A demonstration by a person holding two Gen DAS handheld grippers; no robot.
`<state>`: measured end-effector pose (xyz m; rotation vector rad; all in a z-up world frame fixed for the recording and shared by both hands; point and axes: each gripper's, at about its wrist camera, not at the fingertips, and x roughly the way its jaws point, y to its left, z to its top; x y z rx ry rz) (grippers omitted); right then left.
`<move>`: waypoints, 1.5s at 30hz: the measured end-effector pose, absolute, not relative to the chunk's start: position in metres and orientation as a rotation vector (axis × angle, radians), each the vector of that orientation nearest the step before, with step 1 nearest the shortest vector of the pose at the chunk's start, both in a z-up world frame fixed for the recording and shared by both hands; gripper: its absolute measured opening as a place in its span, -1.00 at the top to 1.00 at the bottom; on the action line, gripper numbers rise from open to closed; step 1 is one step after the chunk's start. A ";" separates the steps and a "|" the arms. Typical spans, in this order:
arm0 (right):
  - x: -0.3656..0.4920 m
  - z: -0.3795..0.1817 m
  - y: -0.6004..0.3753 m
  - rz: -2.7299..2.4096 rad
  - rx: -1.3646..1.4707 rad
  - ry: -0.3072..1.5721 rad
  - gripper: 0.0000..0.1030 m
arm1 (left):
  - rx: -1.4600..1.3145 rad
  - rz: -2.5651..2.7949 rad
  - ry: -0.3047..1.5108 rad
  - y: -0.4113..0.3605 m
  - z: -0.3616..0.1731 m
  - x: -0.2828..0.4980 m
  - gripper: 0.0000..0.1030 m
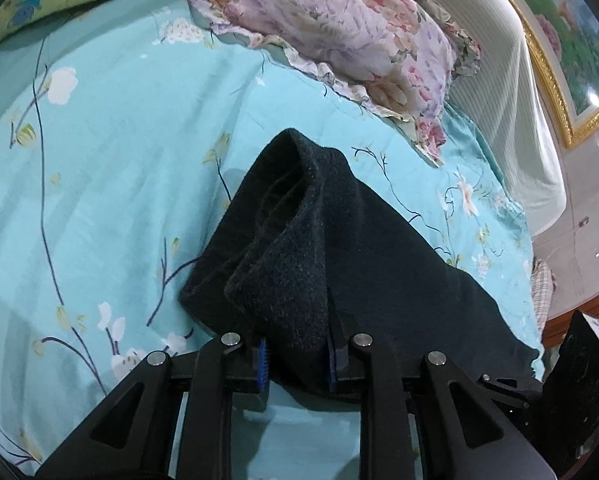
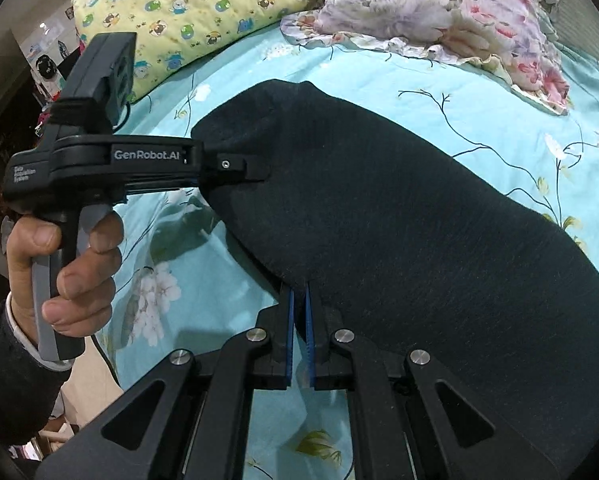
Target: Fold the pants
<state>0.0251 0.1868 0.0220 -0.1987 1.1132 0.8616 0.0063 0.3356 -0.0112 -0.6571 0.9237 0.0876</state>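
Pants (image 2: 379, 208) — dark, fuzzy — lie across the turquoise flowered bedsheet (image 1: 111, 168), below the floral pillow (image 1: 339, 32) at the head edge. Left gripper (image 1: 295, 360) pinches a thick bunched fold of them; right gripper (image 2: 298, 300), fingers nearly touching, clamps their near edge.

A: Both wrist views are evenly lit and fairly bright, and the turquoise bedsheet (image 1: 111, 184) reads clearly with only soft shadows.

B: The light seems to come from above. There is a faint shadow under the black pants (image 2: 399, 220), and small glare spots sit on the gold-framed picture (image 1: 571, 40).

A: The pants stay very dark; their weave shows, but the folds lose detail.

B: Fisheye distortion bends the bed strongly, and black vignetting fills the corners.

A: The centre is sharp. The floral pillow (image 1: 351, 36) is slightly soft, as are the edges.
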 end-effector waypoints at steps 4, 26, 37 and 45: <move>0.025 0.018 0.183 0.864 -0.168 1.124 0.86 | -0.613 0.110 0.907 0.334 -0.004 0.002 0.43; 0.041 0.045 0.094 0.724 0.058 1.068 0.13 | -0.662 0.244 0.916 0.345 -0.008 -0.027 -0.22; 0.092 0.045 0.025 0.567 0.193 1.044 0.13 | -0.662 0.246 0.936 0.344 -0.011 -0.012 -0.27; 0.135 0.031 0.040 0.594 0.138 1.083 0.13 | -0.656 0.244 0.942 0.341 -0.015 0.002 -0.27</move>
